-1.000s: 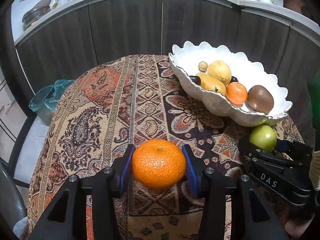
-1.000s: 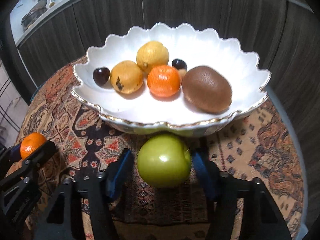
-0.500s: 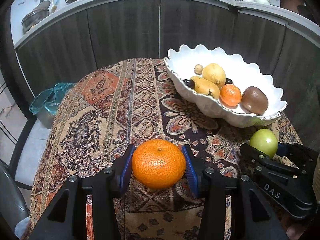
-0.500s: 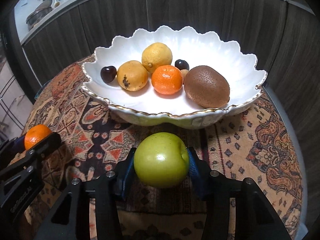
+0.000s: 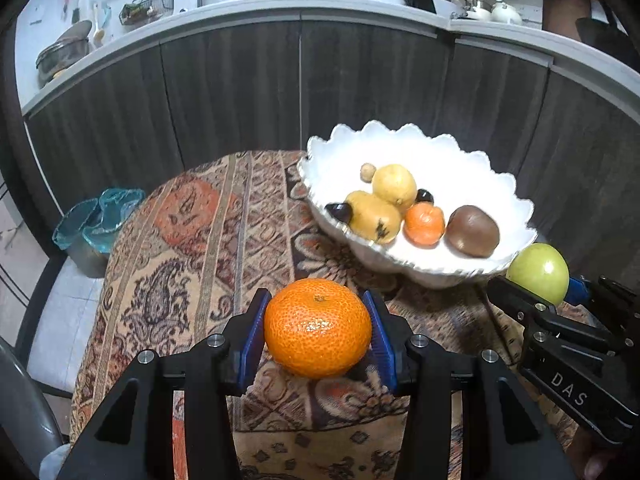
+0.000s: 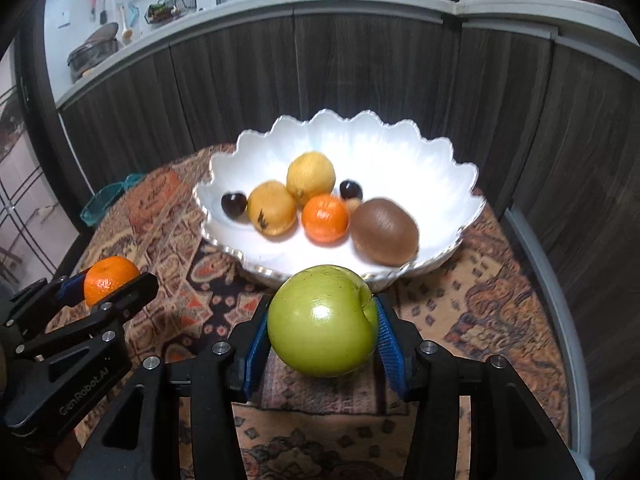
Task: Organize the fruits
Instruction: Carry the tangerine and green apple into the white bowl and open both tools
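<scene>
My left gripper is shut on a large orange mandarin, held above the patterned cloth; it also shows at the left of the right wrist view as the mandarin. My right gripper is shut on a green apple, lifted off the table just in front of the bowl; the apple appears at the right of the left wrist view. The white scalloped bowl holds two yellow fruits, a small mandarin, a kiwi and dark cherries.
A round table under a patterned cloth carries the bowl at its far right. A blue glass dish sits on a chair to the left. Dark cabinet fronts and a kitchen counter stand close behind.
Both grippers rose off the cloth with their fruits. The right jaws closed onto the green apple, which now hangs level with the bowl's near rim.
</scene>
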{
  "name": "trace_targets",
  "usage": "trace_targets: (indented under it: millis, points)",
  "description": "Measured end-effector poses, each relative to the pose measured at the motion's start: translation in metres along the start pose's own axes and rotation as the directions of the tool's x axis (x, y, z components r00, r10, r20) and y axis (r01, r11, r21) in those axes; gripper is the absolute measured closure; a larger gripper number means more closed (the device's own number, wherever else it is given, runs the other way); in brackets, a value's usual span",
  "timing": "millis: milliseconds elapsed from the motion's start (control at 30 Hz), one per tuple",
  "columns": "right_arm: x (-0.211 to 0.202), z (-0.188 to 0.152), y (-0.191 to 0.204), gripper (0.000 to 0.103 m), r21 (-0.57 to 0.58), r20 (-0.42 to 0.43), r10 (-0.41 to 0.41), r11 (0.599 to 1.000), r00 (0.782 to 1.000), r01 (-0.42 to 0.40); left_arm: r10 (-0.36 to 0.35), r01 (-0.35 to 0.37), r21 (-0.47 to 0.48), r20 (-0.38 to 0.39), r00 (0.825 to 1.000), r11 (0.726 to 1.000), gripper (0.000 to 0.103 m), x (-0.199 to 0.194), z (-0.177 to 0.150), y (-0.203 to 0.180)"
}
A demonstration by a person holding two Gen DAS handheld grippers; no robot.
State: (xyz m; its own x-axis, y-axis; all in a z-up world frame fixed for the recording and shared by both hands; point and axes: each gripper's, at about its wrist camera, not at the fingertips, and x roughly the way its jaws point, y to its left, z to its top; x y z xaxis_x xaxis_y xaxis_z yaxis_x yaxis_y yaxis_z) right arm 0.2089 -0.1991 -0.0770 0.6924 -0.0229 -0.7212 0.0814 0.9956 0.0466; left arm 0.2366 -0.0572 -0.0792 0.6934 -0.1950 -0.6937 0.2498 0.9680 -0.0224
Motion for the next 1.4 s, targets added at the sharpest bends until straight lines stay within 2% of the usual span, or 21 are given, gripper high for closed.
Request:
trace_targets:
  millis: [300, 733, 967, 1400]
  points:
    - [0.0, 0.027, -0.02, 0.054, 0.008, 0.043, -0.027, 1.0, 0.999, 0.027, -0.02, 0.02, 0.019, 0.042, 0.999, 1.0, 0.056, 0.003, 0.033, -0.016]
    - [0.03, 0.075, -0.049, 0.054, 0.001, 0.064, -0.044, 0.999, 0.997, 0.044, -0.044, 0.041, 0.047, 0.053, 0.998, 0.998, 0.056, 0.042, 0.082, -0.039]
    - [0.054, 0.087, -0.056, 0.054, -0.007, 0.034, -0.034, 0.999, 0.999, 0.035, -0.031, 0.029, 0.067, 0.029, 0.999, 0.997, 0.056, 0.067, 0.089, -0.045]
    - [0.076, 0.086, -0.062, 0.053, -0.001, 0.002, -0.027, 1.0, 1.0, 0.027, -0.025, 0.025, 0.084, -0.005, 1.0, 0.996, 0.056, 0.094, 0.088, -0.049]
